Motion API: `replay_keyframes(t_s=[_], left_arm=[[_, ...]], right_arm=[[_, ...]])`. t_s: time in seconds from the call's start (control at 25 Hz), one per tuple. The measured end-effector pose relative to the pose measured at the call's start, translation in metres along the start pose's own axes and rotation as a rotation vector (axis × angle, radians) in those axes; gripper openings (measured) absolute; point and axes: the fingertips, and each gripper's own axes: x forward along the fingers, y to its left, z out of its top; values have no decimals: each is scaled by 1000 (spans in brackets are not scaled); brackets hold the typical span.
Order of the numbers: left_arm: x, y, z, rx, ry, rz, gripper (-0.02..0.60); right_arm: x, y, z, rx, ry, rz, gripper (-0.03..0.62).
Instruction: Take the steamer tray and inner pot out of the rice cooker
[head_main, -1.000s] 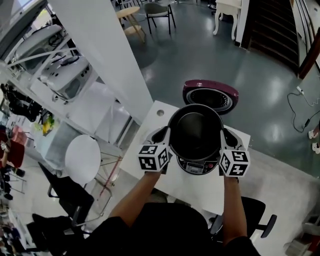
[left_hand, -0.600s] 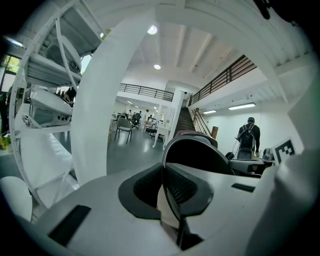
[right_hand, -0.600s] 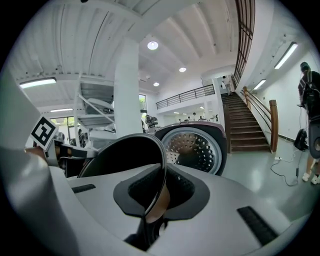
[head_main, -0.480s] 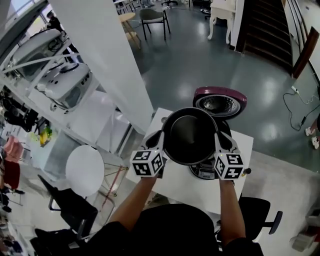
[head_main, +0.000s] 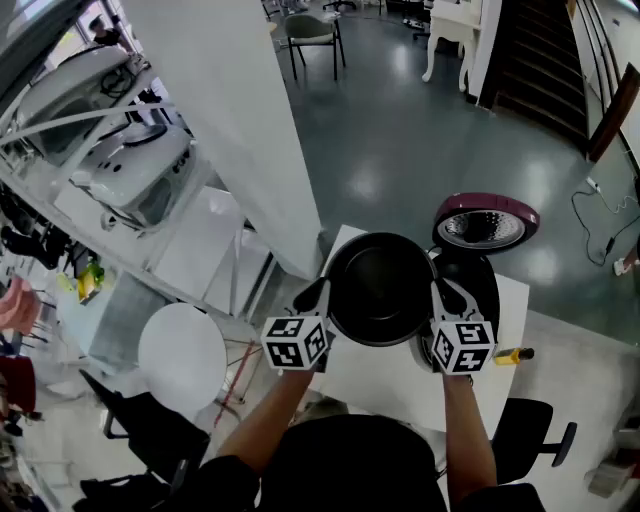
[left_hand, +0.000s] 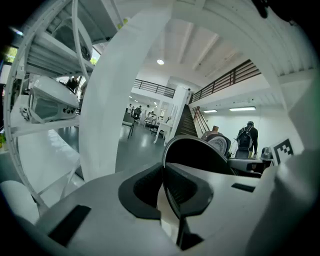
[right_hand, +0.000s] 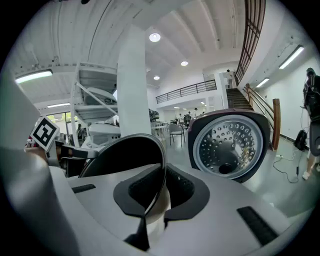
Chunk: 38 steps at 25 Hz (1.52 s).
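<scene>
We pinch the inner pot by its rim, with the left gripper and right gripper clamped on opposite sides. The pot hangs over the table, just left of the open rice cooker.

The pot is black inside, the cooker's lid is maroon round a silver dotted plate, the table white, the floor grey-green.

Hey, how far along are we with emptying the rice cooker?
Done: the inner pot is out of the open rice cooker. In hand: the left gripper and right gripper are each shut on its rim, holding it over the table. Left: setting it down. No steamer tray shows, so I can't tell about it.
</scene>
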Motion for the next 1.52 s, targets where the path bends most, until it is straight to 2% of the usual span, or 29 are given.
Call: replay_keyframes(t_s=[0.24, 0.64, 0.72, 0.88, 1.2, 1.52], left_arm=[[1, 49, -15, -6, 43, -16, 23], [12, 95, -58, -29, 131, -30, 23], [16, 102, -70, -25, 153, -25, 23], [21, 110, -94, 32, 192, -12, 26], [32, 128, -135, 36, 266, -3, 26], [36, 141, -161, 58, 332, -27, 26]], right_arm=[[30, 34, -23, 22, 39, -12, 26], [56, 61, -71, 20, 133, -56, 25], [60, 63, -83, 26, 156, -60, 25], [66, 64, -108, 34, 196, -70, 26], [77, 68, -158, 37, 295, -92, 26], [88, 72, -190, 55, 361, -100, 26]])
